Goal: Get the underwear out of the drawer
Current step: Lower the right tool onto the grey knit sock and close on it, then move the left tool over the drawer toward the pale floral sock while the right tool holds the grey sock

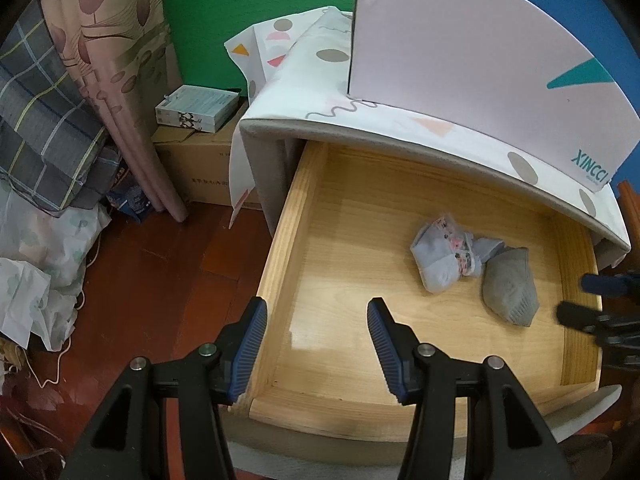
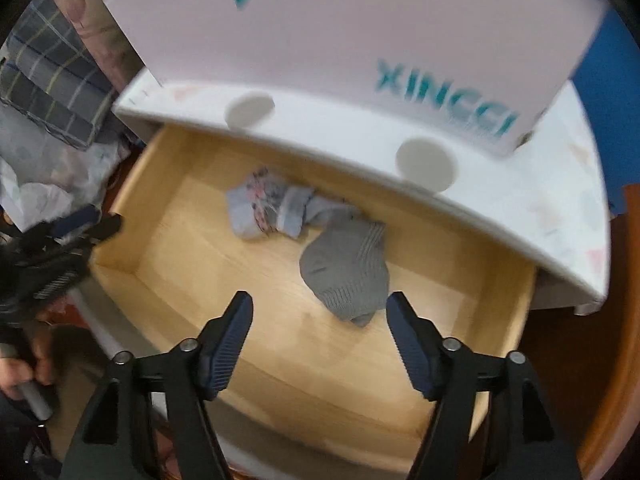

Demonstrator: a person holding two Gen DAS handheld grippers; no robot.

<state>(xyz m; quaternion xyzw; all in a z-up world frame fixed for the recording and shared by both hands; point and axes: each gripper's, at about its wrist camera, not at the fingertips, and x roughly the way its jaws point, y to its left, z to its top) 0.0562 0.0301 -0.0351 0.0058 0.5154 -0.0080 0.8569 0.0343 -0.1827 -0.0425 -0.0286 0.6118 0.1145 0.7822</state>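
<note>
Left gripper (image 1: pixel 316 314): jaws parted, empty, above the drawer's (image 1: pixel 280 248) left wall.
Right gripper (image 2: pixel 320 312): jaws spread, empty.
Grey underwear (image 2: pixel 346 276): just ahead of the right fingertips.
Pale blue underwear (image 2: pixel 266 210): beyond, ahead-left.

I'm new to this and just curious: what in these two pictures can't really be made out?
- Back of the wooden drawer: both views, hidden under the cabinet top.
- Light blue patterned garment and grey knit garment: bunched up, and motion-blurred in the right wrist view; exact type unclear.
- Right gripper: left wrist view, cut off by the edge.
- Printing on the small box: left wrist view, too small.
</note>
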